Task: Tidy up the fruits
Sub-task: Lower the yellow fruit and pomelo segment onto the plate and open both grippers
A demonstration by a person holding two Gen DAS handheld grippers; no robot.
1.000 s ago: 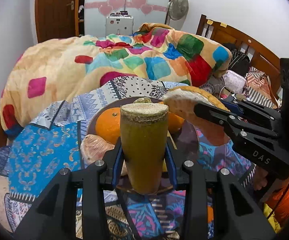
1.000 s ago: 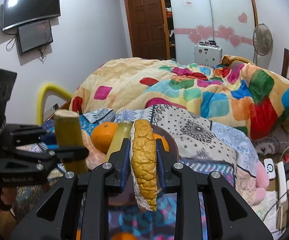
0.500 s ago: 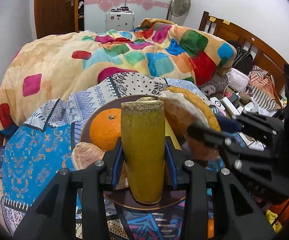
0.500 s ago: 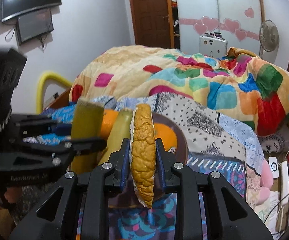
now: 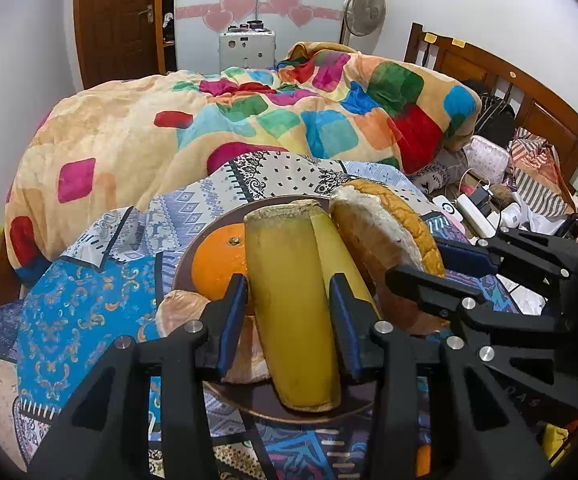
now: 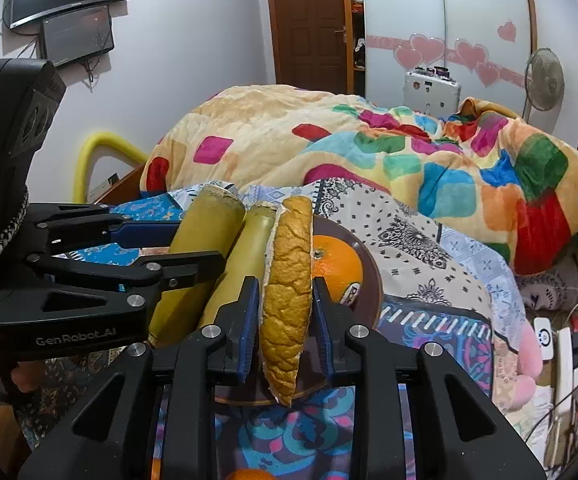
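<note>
Two grippers are being held over the brown plate (image 5: 193,252), each clamped on a piece of fruit. Compared with a second ago, both pieces are being brought lower and closer together: the yellow-green stalk piece (image 5: 293,308) and the peel wedge (image 5: 389,248), then well apart with the wedge at 2 o'clock above the plate, are now being shown almost side by side, with only a second stalk piece (image 5: 341,252) between them. More of the plate is being hidden than before.

In the left wrist view, the stalk piece is being pinched by the left gripper (image 5: 289,312), its blue pads (image 5: 231,316) pressed on both sides, the piece standing nearly upright with its lower end just over the plate's near rim. An orange (image 5: 219,260) is being seen at 10 o'clock from it, on the plate, and a peeled segment (image 5: 181,312) at 9 o'clock.

In the right wrist view, the peel wedge (image 6: 287,300) is being gripped edge-on by the right gripper (image 6: 285,312), its rind facing the camera and its lower tip hanging over the plate (image 6: 369,276). Another orange (image 6: 337,268) is lying at 2 o'clock from the wedge, on the plate. The left gripper (image 6: 209,256) is being seen at 9 o'clock, closed on its stalk piece (image 6: 197,252). Whether either piece is touching the plate cannot be told.
</note>
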